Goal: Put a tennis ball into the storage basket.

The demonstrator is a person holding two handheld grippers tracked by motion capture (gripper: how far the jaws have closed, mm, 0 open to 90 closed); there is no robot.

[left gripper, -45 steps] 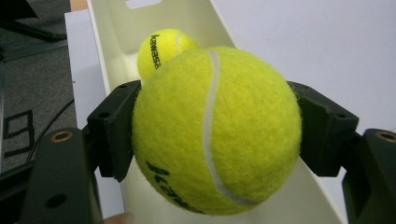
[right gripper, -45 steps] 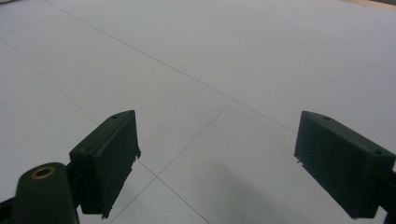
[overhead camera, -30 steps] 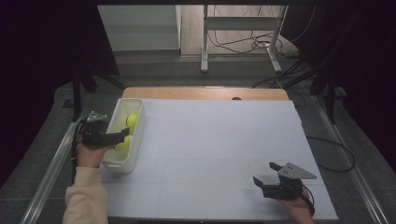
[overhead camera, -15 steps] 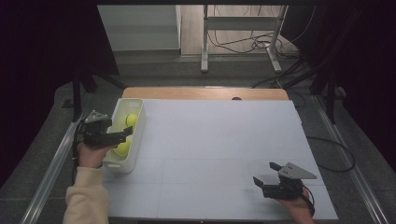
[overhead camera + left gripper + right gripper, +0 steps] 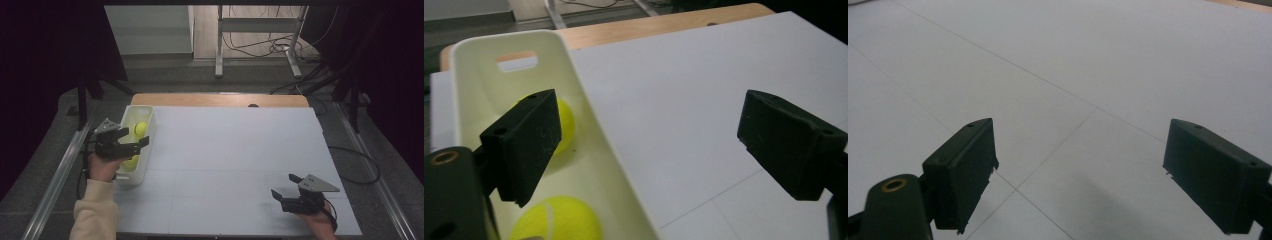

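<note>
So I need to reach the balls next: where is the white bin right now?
In the high view, the white bin sits at the table's left edge, with two tennis balls inside and the left tool hovering over it.

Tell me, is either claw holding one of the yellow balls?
No. The left gripper is open above the white bin, and both tennis balls lie loose inside. The right gripper is open over the bare white table.

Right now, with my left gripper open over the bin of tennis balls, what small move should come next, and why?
Probably ease the left gripper sideways until it is wholly inside the white bin. Its jaws stand open and empty, but they straddle the bin's near wall, one inside by the tennis balls, one over the table. Lowering from here would likely hit the rim.
</note>
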